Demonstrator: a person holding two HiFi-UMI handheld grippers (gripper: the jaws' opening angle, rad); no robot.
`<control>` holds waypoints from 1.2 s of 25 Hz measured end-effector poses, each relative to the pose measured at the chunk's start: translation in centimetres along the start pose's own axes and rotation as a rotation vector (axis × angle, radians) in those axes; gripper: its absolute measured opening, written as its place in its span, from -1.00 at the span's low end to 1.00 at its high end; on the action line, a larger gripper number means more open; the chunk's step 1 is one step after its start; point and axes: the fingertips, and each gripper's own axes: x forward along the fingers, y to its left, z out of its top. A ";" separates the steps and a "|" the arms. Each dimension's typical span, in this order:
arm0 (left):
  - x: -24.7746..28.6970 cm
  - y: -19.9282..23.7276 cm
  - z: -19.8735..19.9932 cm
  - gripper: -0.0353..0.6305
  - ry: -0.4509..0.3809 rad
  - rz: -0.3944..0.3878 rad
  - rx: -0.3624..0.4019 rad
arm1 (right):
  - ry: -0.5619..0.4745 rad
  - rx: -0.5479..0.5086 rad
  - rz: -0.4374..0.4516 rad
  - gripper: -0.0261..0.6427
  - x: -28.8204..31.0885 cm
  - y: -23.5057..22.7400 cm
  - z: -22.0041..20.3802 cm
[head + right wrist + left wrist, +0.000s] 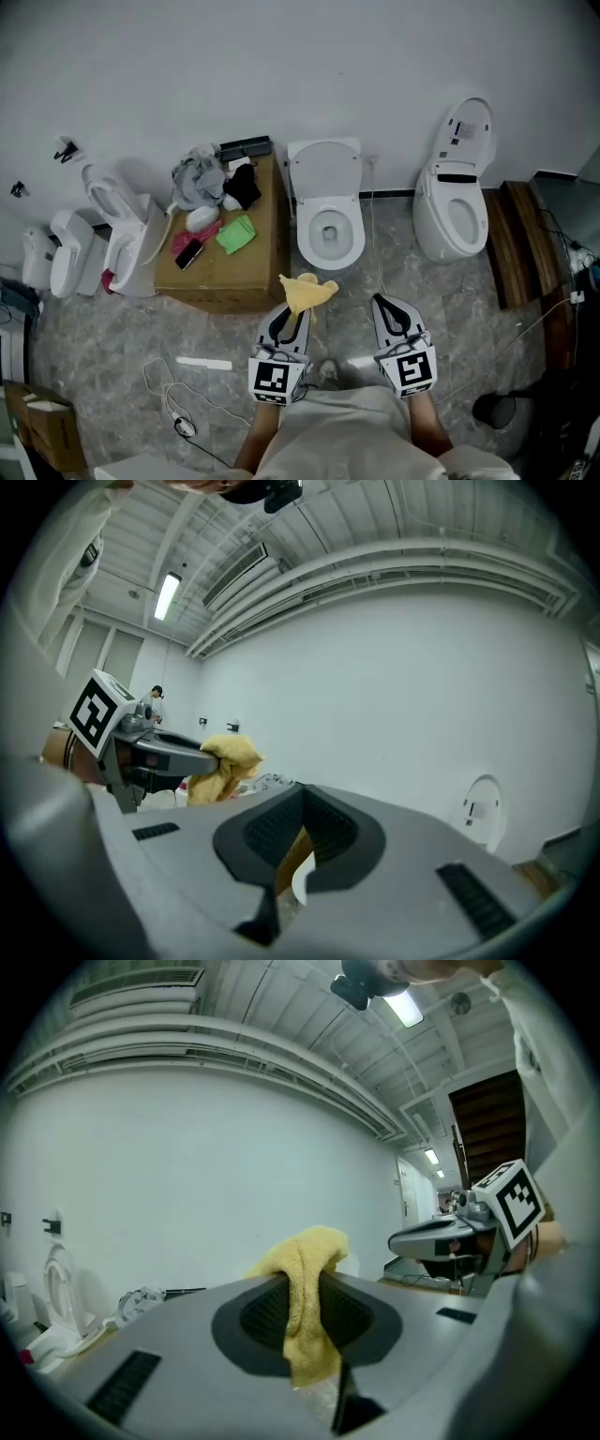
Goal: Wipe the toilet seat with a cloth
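Toilets: two stand plainly at the wall, one central toilet [329,225] with lid raised and one right-hand toilet [452,214]. More crowd the left edge of the floor [103,342], number unclear. One cardboard box [253,272] sits beside the central toilet. Two grippers: left gripper [293,315] is clamped on one yellow cloth [307,292], held just short of the central bowl. Right gripper [385,307] has its jaws narrow, nothing between them.

Tips of right tongs [301,803] together, empty; left tongs [202,756] pinching yellow cloth [228,754].

fuzzy yellow terry cloth [305,1279]
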 end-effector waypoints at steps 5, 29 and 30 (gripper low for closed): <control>2.2 2.1 -0.2 -0.65 -0.005 -0.006 -0.012 | 0.006 -0.006 -0.001 -0.90 2.5 -0.1 -0.1; 21.0 9.3 -2.4 -0.65 0.078 0.110 -0.104 | 0.086 0.038 0.109 -0.90 21.1 -13.2 -3.8; 22.2 9.6 -2.3 -0.65 0.081 0.119 -0.105 | 0.091 0.045 0.126 -0.90 22.2 -13.9 -4.1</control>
